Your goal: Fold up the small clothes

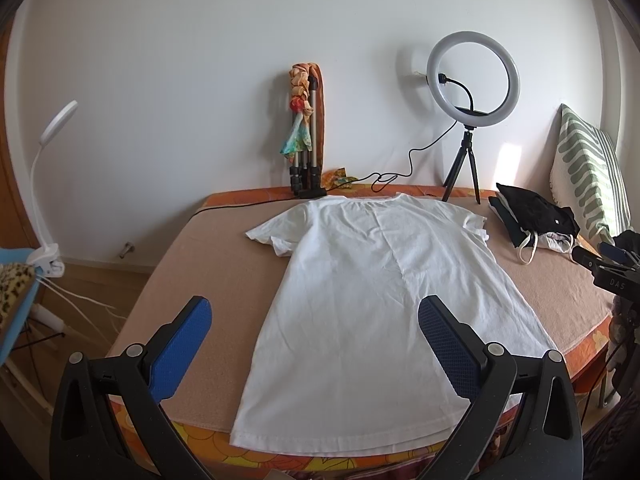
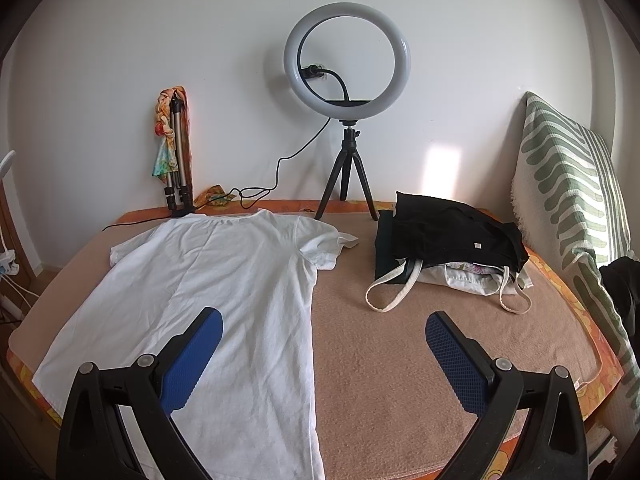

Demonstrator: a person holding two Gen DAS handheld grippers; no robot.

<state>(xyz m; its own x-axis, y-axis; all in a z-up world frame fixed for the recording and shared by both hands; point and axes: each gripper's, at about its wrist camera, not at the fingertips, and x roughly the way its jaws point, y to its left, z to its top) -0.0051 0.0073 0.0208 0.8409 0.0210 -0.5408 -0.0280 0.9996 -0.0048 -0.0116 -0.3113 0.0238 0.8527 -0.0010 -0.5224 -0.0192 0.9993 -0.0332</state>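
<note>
Honestly this looks like square one for the fold; closest to the cameras, the left gripper (image 1: 314, 318) hangs over the hem end of the shirt with its blue pads spread wide and nothing between them, and the right gripper (image 2: 324, 330) is the same story, jaws well apart and empty, sitting over the shirt's right edge and the bare blanket next to it; just past them the white t-shirt (image 1: 372, 280) lies flat and fully spread on the bed (image 1: 192, 264), hem toward the near edge, collar toward the wall, both short sleeves sticking out to the sides; I can't see a single fold in it, only some light wrinkles, so I'd say the laying-out part is done and every actual fold is still to do, sleeves in first probably, then hem up to collar; further back on the right there's a heap of black clothes and a cloth bag (image 2: 448, 248), which I'd guess is more stuff waiting or already handled, can't tell which; behind all that a ring light (image 2: 347, 54) on its little tripod stands at the wall, with a folded tripod (image 1: 306, 136) wrapped in colourful cloth leaning to its left.
</note>
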